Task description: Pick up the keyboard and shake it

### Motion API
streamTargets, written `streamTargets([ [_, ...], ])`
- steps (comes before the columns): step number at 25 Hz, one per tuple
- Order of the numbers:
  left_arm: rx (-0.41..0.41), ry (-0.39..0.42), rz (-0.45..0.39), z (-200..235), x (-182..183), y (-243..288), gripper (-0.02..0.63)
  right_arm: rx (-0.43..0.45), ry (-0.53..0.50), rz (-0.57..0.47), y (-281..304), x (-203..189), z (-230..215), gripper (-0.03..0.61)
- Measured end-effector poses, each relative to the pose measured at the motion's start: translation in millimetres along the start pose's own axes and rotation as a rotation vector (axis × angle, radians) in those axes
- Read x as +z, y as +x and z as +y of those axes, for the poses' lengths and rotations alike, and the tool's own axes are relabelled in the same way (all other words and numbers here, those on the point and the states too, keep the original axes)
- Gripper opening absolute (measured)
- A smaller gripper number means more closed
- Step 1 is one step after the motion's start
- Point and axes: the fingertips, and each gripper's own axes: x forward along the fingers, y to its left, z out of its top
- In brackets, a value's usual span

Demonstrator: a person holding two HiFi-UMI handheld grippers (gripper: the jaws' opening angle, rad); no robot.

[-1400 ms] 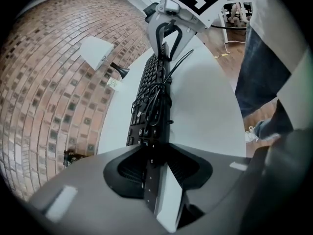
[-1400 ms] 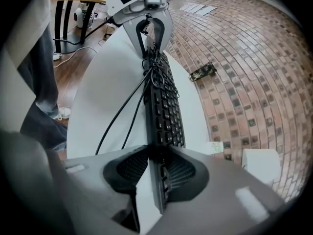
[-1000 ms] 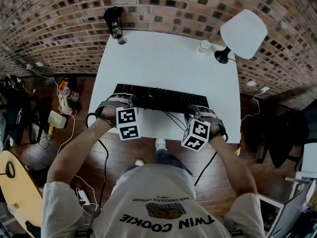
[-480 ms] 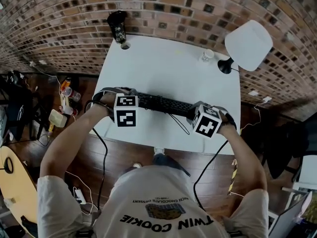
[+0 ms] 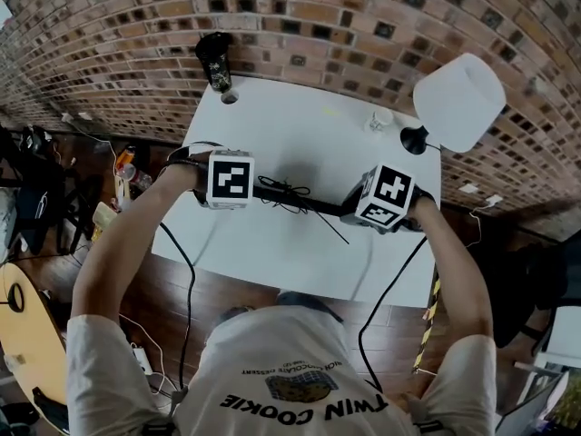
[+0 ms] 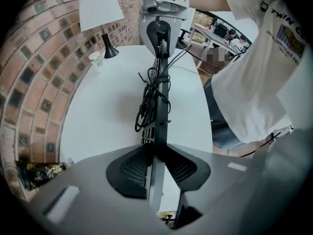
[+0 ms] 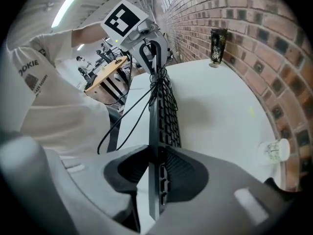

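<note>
Raised off the table [image 5: 300, 134], the keyboard [image 7: 166, 111] now runs left-right on edge, left gripper [image 6: 156, 168] and right gripper [image 7: 157, 175] clamping its ends.

an office-like workroom: a white desk [image 5: 300, 134] and lamp [image 5: 458, 103] against a brick wall [image 5: 318, 16], more desks [image 7: 105, 70] behind.
</note>
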Motion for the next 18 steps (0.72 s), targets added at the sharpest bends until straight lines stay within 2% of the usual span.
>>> streamTargets([
  [6,-0.001,-0.047,0.011,22.4,2.1,-7.5,0.106,0.104,0.037,-0.033,-11.5,1.8,-25.5,0.104],
  [9,0.031,-0.057,0.023,36.3,2.8,-10.6,0.106,0.129,0.034,-0.039,-15.7,2.5,-38.5,0.104],
  [11,0.006,-0.071,0.005,37.0,5.0,-8.7,0.107,0.139,0.027,-0.036,-16.8,4.1,-44.6,0.106],
  [14,-0.010,-0.077,-0.007,44.7,5.9,-8.8,0.107,0.133,0.013,-0.026,-19.0,5.5,-54.6,0.106],
  [18,0.041,-0.037,0.031,71.7,0.6,-13.4,0.107,0.073,-0.021,0.018,-22.9,10.4,-73.6,0.104],
])
